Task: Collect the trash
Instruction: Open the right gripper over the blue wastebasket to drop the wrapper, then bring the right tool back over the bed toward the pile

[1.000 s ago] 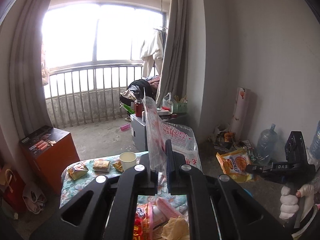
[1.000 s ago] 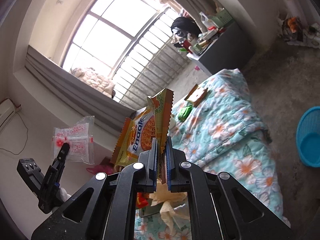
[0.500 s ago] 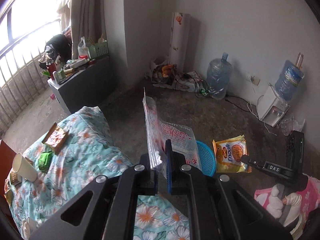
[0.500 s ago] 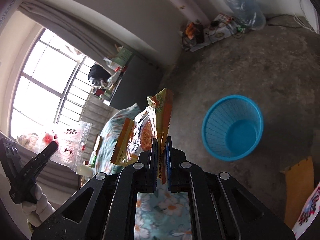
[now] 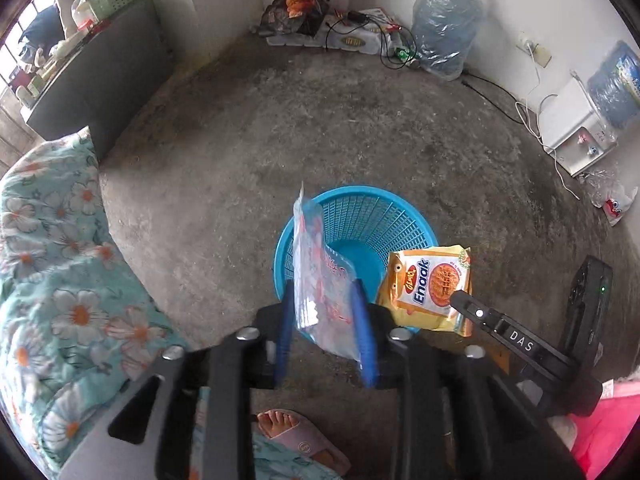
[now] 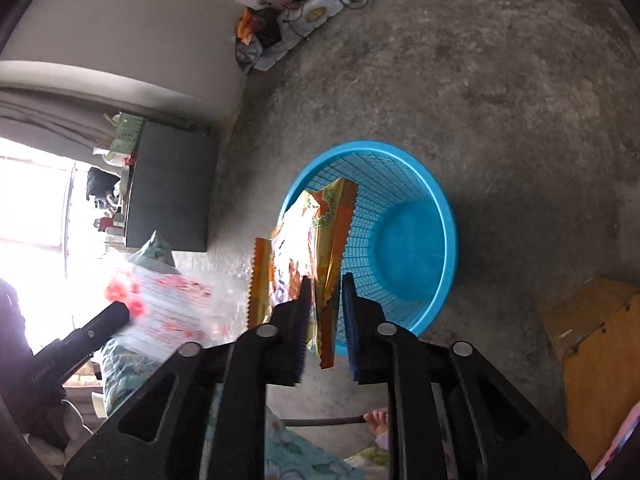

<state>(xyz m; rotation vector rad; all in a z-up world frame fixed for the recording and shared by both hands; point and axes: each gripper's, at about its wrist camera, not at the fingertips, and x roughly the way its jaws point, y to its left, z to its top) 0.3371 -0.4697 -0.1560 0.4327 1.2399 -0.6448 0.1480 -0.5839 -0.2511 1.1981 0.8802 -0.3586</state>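
Note:
A blue mesh basket (image 5: 372, 220) (image 6: 412, 240) stands on the concrete floor right under both grippers. My left gripper (image 5: 323, 284) points down over its near rim. Its jaws are opening, and a clear plastic bag with red print (image 5: 320, 276) hangs loose between the pads. My right gripper (image 6: 326, 280) is also opening, with a yellow Enaak snack packet (image 6: 328, 232) slack between its fingers above the basket. From the left wrist view the packet (image 5: 428, 292) shows at the tip of the right gripper (image 5: 460, 300). The right wrist view has the left gripper (image 6: 116, 312) and the bag (image 6: 168, 304) at far left.
Floral bedding (image 5: 60, 260) fills the left side. A dark cabinet (image 5: 100, 72), clutter with cables (image 5: 320, 20), a water bottle (image 5: 444, 32) and a white dispenser (image 5: 576, 132) line the walls. A cardboard box (image 6: 592, 340) sits right of the basket. A person's slippered foot (image 5: 296, 432) is below.
Both grippers swung away from the bed and window and dropped to point down over the blue basket. Their jaws, shut on the bag and the packet before, have parted.

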